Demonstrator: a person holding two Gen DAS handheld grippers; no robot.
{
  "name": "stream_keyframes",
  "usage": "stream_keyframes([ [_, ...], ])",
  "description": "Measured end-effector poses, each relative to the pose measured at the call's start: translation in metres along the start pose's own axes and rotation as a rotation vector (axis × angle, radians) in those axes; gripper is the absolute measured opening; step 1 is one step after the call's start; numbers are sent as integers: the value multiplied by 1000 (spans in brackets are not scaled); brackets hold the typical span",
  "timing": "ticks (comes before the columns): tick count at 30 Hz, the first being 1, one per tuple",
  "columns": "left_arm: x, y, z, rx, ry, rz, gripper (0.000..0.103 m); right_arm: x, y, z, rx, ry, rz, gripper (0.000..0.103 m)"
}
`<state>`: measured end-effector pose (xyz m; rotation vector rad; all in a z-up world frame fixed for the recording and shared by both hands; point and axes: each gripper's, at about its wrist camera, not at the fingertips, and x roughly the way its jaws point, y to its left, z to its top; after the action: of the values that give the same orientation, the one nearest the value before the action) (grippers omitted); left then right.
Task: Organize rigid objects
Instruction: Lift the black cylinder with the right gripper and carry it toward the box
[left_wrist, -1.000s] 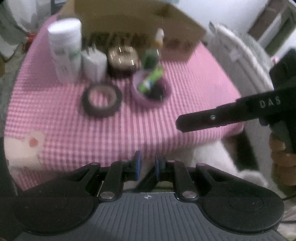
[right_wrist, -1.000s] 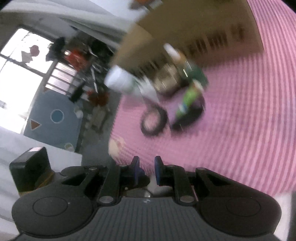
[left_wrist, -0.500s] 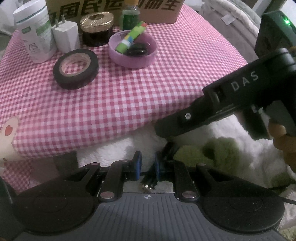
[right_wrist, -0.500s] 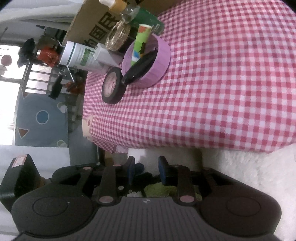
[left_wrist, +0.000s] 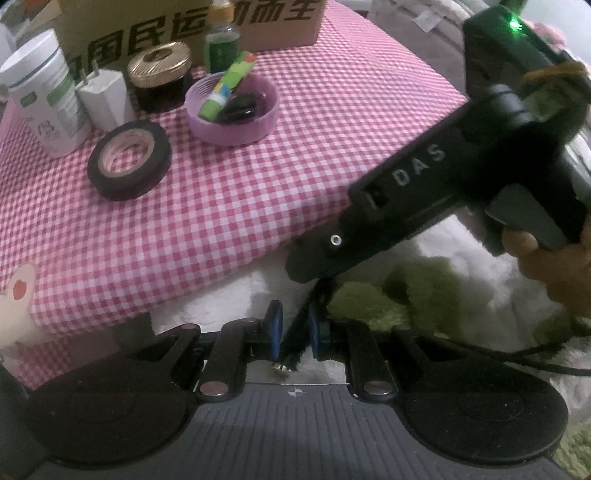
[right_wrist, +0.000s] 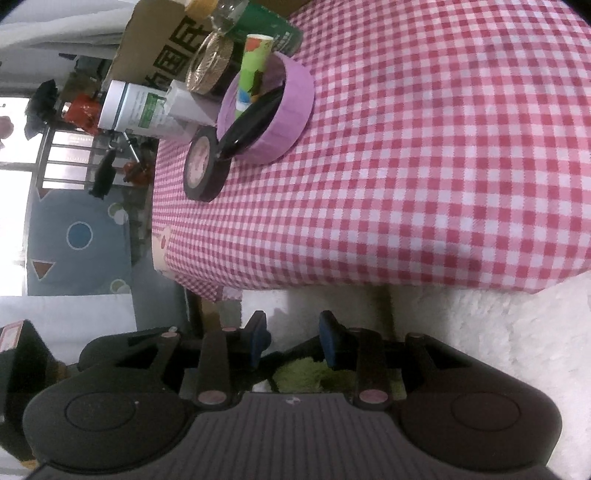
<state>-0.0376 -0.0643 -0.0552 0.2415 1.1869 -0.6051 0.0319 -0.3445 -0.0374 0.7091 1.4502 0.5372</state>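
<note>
So both grippers are off the near edge of the table (left_wrist: 258, 206), hanging over the white fluffy blanket (left_wrist: 461, 258) instead of the checked cloth. All the hard stuff is up on the table: the tape roll (left_wrist: 129, 166) sits toward the far left corner, and the purple bowl (left_wrist: 229, 133) just beside it holds the glue stick (left_wrist: 229, 86) and something black I can't identify.

What I'm actually lined up on is a thin dark cord (left_wrist: 295, 336) down on the blanket, next to a patch of green plush (left_wrist: 369, 299). My guess is it's next to get tidied.

The left gripper (left_wrist: 293, 328) is closed down. The cord shows in the slit between its pads, with a small metal tip (left_wrist: 282, 366) at the near end, but I can't tell if it's pinched or just lying underneath. The right gripper (right_wrist: 293, 341) has just been opening. Its pads stand apart with nothing pressed between them, only plush below.

The key bit is that the cord's long axis runs straight away from the left gripper, along the way its fingers point, to under the right gripper's tip. The left one is nearer the metal end, the right one nearer the far end. If I grab with the right, it has to come across the cord, not along it.
</note>
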Motion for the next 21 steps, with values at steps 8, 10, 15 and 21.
stream_keyframes([
  [8,1,-7,0,52,29,5,14,-4,-8,3,18,7,-3,34],
  [10,3,-7,0,62,40,9,14,-2,-6,3,19,10,-3,34],
  [15,7,-5,-2,71,75,15,14,7,-4,3,20,21,-3,38],
  [21,13,-7,-11,80,125,33,14,16,-3,1,14,36,-11,44],
])
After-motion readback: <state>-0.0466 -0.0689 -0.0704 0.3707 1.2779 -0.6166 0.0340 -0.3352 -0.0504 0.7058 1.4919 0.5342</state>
